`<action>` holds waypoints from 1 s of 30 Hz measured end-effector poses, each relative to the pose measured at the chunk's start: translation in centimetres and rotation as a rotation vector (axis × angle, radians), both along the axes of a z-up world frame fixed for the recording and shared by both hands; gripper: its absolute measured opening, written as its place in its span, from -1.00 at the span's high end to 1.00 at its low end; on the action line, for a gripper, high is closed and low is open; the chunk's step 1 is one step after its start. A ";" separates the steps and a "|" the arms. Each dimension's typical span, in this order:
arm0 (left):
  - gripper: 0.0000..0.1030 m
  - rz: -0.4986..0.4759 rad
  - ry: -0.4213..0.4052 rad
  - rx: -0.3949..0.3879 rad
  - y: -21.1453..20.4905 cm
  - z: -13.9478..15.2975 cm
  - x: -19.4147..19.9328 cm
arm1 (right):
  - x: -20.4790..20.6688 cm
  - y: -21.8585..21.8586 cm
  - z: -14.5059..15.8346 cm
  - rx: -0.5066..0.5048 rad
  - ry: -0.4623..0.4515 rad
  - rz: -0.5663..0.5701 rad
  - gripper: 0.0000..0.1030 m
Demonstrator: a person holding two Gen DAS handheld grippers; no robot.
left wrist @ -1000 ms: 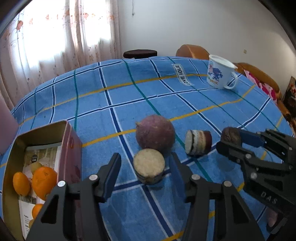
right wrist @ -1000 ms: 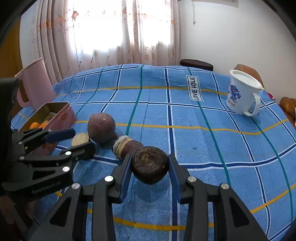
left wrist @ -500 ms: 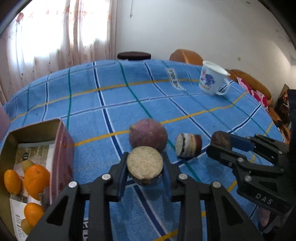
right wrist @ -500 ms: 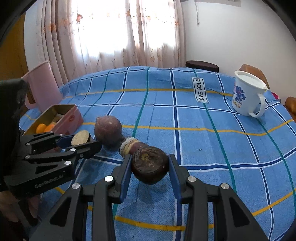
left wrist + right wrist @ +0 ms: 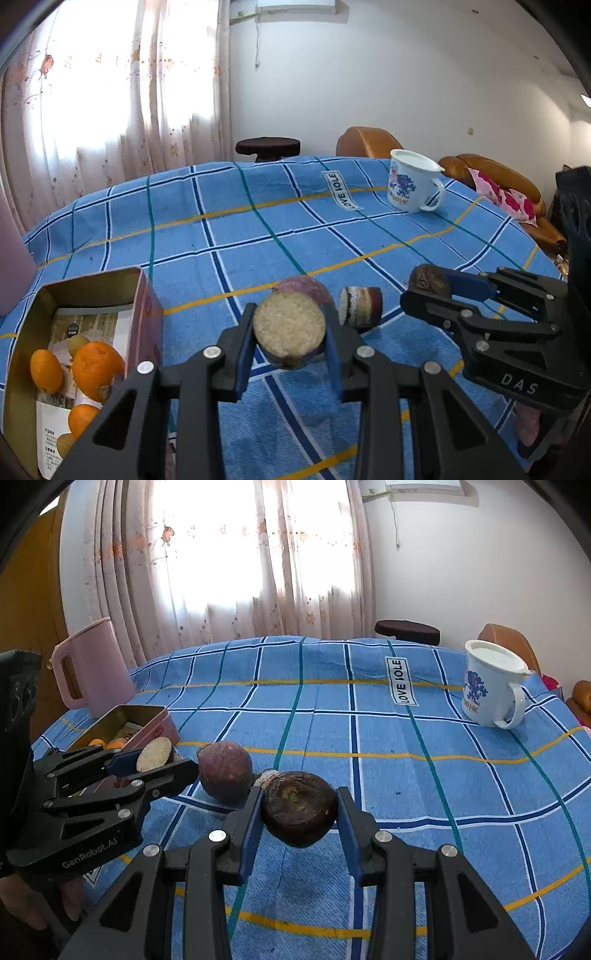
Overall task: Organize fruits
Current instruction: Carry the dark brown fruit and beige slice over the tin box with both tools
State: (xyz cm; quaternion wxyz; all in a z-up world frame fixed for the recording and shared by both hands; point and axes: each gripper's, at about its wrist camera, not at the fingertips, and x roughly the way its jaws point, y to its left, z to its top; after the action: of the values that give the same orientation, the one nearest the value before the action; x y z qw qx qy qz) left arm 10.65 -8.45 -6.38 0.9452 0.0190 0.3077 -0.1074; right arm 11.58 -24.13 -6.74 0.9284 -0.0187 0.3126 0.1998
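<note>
Both grippers clamped on fruit above the blue checked tablecloth [image 5: 229, 236].

Left gripper [image 5: 289, 338] closed on pale-faced cut round fruit [image 5: 289, 328], flat face toward camera; right gripper [image 5: 299, 814] gripping dark brown round fruit [image 5: 299, 812]. Oranges [image 5: 96, 369] in gold tin box [image 5: 22, 332] at 9 o'clock clear only in left view; pink jug [image 5: 92, 664] only in right.

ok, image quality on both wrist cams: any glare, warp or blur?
Left wrist: window blown out, blue cloth bowed by fisheye, dark corners, cut fruit in the left gripper sharp. Right wrist: curtains overexposed, cloth edge curves the same way, dark fruit in the right gripper crisp, soft shadow beneath.
</note>
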 end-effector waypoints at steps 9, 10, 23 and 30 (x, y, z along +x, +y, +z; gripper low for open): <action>0.33 0.023 -0.072 0.007 0.1 0.6 -1.1 | -1.1 -0.1 0.6 0.008 -0.065 0.009 0.22; 0.32 0.025 -0.079 0.009 0.0 0.7 -1.2 | -1.3 0.0 0.7 0.007 -0.071 0.009 0.22; 0.33 0.038 -0.148 0.007 0.2 1.2 -2.4 | -2.6 0.0 1.4 0.019 -0.144 0.022 0.22; 0.32 0.048 -0.189 0.008 0.3 1.5 -3.1 | -3.1 -0.1 1.6 0.026 -0.176 0.023 0.22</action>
State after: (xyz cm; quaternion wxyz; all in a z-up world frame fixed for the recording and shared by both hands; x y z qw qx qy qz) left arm 7.57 -8.13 -4.86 0.9723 0.0254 0.2179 -0.0812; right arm 8.46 -24.26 -5.12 0.9502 -0.0277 0.2269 0.2120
